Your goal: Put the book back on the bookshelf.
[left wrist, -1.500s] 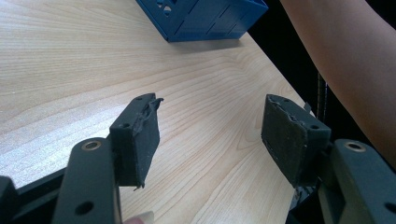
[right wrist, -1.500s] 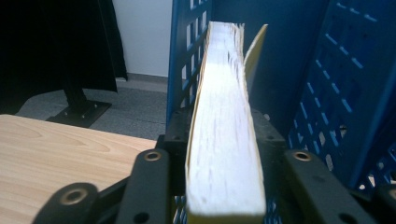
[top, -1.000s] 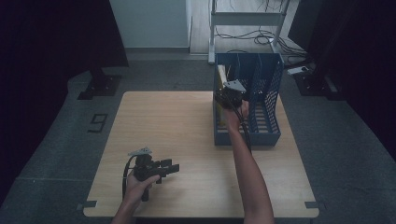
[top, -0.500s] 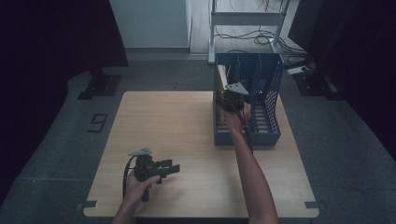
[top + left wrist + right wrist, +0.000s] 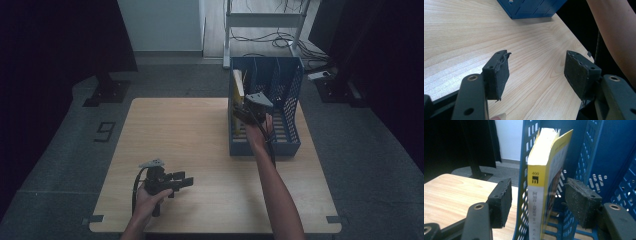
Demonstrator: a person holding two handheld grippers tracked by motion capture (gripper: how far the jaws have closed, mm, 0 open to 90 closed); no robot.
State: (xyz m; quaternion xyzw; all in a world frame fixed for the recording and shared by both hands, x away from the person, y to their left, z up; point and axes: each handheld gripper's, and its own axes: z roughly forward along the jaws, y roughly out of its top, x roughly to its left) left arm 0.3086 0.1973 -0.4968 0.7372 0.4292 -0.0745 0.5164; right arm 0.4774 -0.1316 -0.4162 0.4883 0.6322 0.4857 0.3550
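Observation:
A yellow book (image 5: pixel 238 81) (image 5: pixel 546 182) stands upright in the leftmost compartment of the blue file rack (image 5: pixel 295 90) (image 5: pixel 599 157) on the wooden table (image 5: pixel 185 130). My right gripper (image 5: pixel 239 115) (image 5: pixel 537 185) is at the rack's left wall and open. Its jaws have just been opening. One jaw is outside the perforated wall and the other inside, with the book and the wall between them and neither pad pressing. My left gripper (image 5: pixel 186 179) (image 5: pixel 536 57) rests low over the table near its front edge, open, with nothing between its jaws.
The rack's other compartments (image 5: pixel 280 80) look empty. Bare tabletop (image 5: pixel 474 30) stretches between the two hands. A metal shelf frame (image 5: pixel 265 20) with cables stands on the floor behind the table. The right forearm (image 5: pixel 272 185) crosses the table's right half.
My right gripper has drawn back a little toward the near side while the book stays upright in the rack. The left gripper has not moved.

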